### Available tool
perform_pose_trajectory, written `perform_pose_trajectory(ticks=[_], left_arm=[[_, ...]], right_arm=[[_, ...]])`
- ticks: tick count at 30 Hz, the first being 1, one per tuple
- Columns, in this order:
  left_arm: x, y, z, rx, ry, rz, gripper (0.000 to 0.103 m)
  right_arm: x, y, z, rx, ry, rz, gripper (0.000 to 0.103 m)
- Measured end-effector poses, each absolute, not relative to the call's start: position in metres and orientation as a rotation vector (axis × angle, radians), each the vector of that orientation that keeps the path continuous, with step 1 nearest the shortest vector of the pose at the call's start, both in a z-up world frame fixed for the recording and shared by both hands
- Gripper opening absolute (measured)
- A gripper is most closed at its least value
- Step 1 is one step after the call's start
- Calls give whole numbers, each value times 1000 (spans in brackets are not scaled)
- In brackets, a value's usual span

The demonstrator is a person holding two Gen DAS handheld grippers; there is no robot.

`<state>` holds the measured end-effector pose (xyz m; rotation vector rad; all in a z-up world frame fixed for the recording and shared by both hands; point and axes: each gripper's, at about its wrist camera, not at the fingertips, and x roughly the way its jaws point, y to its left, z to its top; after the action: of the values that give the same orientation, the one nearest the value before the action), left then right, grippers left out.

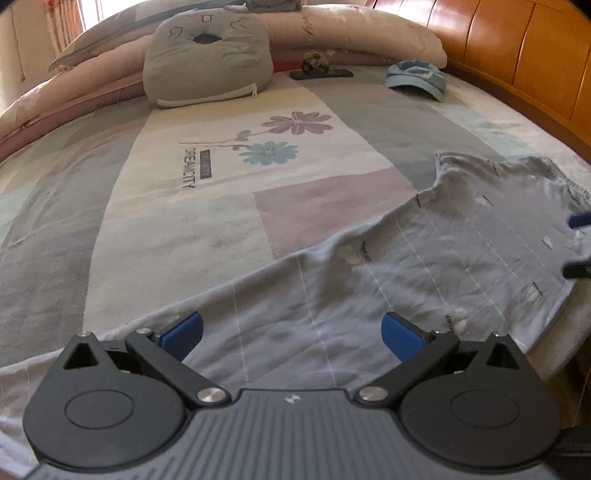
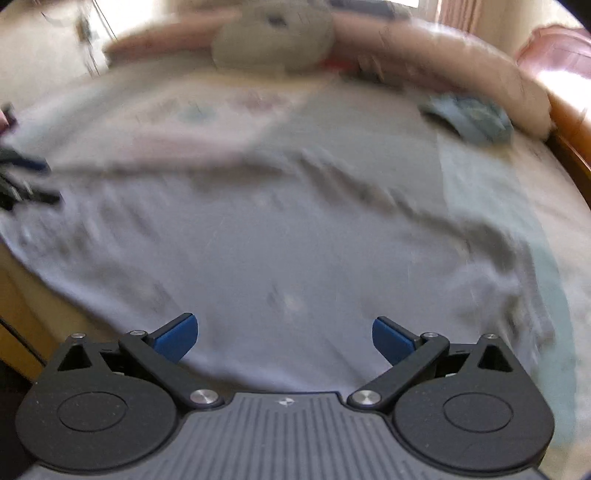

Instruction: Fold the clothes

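Sunlit bedding filled both views: a bed (image 1: 184, 240) spread with a patchwork cover in grey, cream and mauve blocks, one cream panel printed with two flowers (image 1: 284, 136) and a line of lettering. Along its far side lay a long pinkish bolster (image 1: 369, 33), and a grey cushion (image 1: 208, 55) with a stitched animal face leaned against it. A small dark flat object (image 1: 320, 73) sat just beside the cushion, and a blue cap (image 1: 415, 79) lay near the orange wooden headboard (image 1: 517, 62). The task's piece, a grey-blue garment (image 1: 406, 280) with thin pale stripes and small white patches, lay flat on the near part of the cover, wrinkled through its middle and reaching the bed's near edge. The left gripper (image 1: 291, 336) hung just above the garment's near portion, its blue fingers (image 1: 183, 334) spread wide apart with nothing between them. The right gripper (image 2: 284, 338) was likewise spread wide and held nothing, poised over the same garment (image 2: 277, 240). The right wrist view was badly smeared by motion, so the blue heap near the headboard there was probably the cap (image 2: 469, 116). At the right edge of the left wrist view, two dark fingertips of the right gripper showed over the garment's far end.
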<state>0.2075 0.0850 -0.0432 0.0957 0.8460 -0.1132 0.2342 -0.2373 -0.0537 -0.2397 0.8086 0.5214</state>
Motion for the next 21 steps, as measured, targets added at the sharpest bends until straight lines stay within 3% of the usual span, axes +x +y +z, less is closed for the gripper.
perform_pose_trajectory(ticks=[10, 21], left_arm=[[187, 133, -55, 64, 851, -94, 102], [176, 178, -63, -10, 840, -86, 102]], right_arm=[[212, -190, -81, -275, 788, 523, 103], [216, -119, -65, -304, 831, 562, 103]])
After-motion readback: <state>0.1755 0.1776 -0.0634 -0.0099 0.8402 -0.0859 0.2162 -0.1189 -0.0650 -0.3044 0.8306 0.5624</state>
